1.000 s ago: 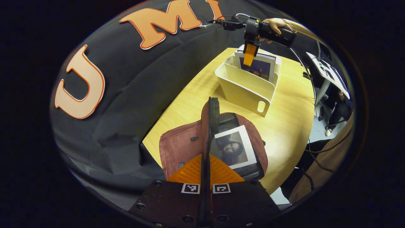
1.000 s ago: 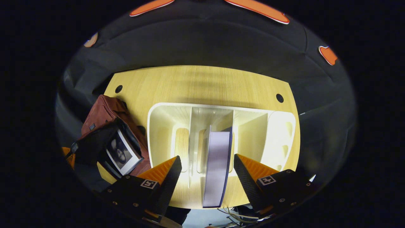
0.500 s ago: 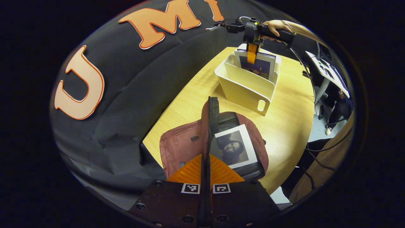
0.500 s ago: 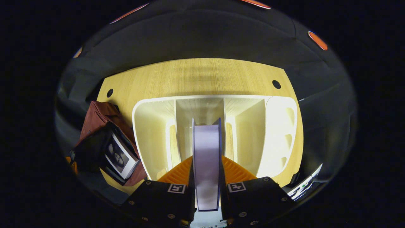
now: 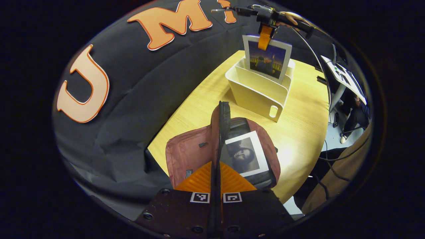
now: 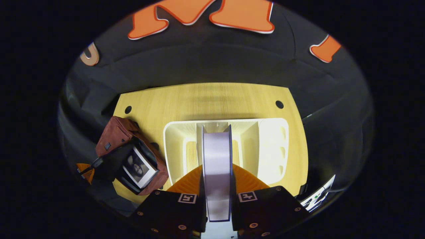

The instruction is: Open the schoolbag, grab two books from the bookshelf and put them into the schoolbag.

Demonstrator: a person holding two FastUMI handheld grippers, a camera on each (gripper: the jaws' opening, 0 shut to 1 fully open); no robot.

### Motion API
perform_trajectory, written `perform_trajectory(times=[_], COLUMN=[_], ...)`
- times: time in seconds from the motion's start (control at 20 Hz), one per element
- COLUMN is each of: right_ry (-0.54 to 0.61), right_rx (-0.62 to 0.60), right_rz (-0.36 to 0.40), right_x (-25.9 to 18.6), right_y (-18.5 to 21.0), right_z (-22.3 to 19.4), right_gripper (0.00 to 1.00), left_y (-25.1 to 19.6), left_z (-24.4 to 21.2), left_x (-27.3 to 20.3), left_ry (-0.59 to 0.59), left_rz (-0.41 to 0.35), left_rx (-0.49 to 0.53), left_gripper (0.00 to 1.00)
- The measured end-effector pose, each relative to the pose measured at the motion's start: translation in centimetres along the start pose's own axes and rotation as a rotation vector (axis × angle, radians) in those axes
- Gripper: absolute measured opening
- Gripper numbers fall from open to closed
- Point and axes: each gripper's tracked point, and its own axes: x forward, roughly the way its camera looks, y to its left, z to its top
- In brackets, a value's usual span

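Maroon schoolbag [image 5: 196, 156] is lying on the worktop [image 5: 298, 129], its flap pinched up by the left gripper [image 5: 215, 181] for access; the right gripper [image 6: 217, 186] is clamping the second book [image 6: 216, 172] above the bookshelf [image 6: 269, 146].

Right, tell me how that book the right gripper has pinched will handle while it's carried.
The book hangs flat from its top edge under the right gripper, so probably stiff. It looks thin, likely light. Held at one edge, it may swing.
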Motion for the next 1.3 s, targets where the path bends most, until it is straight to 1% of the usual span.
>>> perform_trajectory(times=[0.1, 0.15, 0.2, 0.35, 0.45, 0.5, 0.6, 0.8, 1.05, 1.15, 1.3], right_ry=[-0.057, -0.087, -0.109, -0.149, -0.182, -0.195, -0.194, -0.158, -0.125, -0.102, -0.071], right_rx=[-0.009, -0.003, 0.007, 0.028, 0.061, 0.098, 0.134, 0.227, 0.390, 0.456, 0.515], right_rz=[0.009, 0.033, 0.073, 0.227, 0.307, 0.335, 0.393, 0.543, 0.694, 0.722, 0.737], right_x=[-3.5, -5.3, -7.1, -12.0, -13.3, -13.2, -12.6, -10.3, -5.4, -2.7, 0.2], right_y=[0.1, 0.6, 1.5, 4.2, 5.5, 6.4, 7.9, 11.7, 16.0, 17.5, 19.8], right_z=[0.2, 0.2, -0.1, -2.5, -4.4, -5.2, -6.9, -9.6, -11.4, -12.1, -13.2], right_gripper=[0.31, 0.31, 0.31, 0.31, 0.30, 0.30, 0.30, 0.30, 0.30, 0.30, 0.30], left_y=[0.1, 0.2, 0.5, 0.8, 0.9, 0.9, 1.0, 0.6, 0.7, 0.7, 0.8], left_z=[-0.2, -0.2, -0.2, -0.2, -0.1, 0.0, 0.2, 0.7, 1.0, 1.3, 1.5], left_x=[-0.1, -0.1, 0.0, -0.2, -0.2, -0.2, -0.2, -0.5, -1.0, -1.3, -1.4], left_ry=[-0.002, -0.004, -0.006, -0.011, -0.011, -0.009, -0.008, 0.002, 0.015, 0.013, 0.019], left_rz=[0.003, 0.006, 0.014, 0.023, 0.027, 0.030, 0.044, 0.049, 0.060, 0.071, 0.071], left_rx=[-0.002, 0.000, 0.003, 0.006, 0.005, 0.007, 0.031, 0.049, 0.054, 0.053, 0.045], left_gripper=[0.00, 0.00, 0.00, 0.00, 0.01, 0.00, 0.01, 0.01, 0.01, 0.01, 0.01])
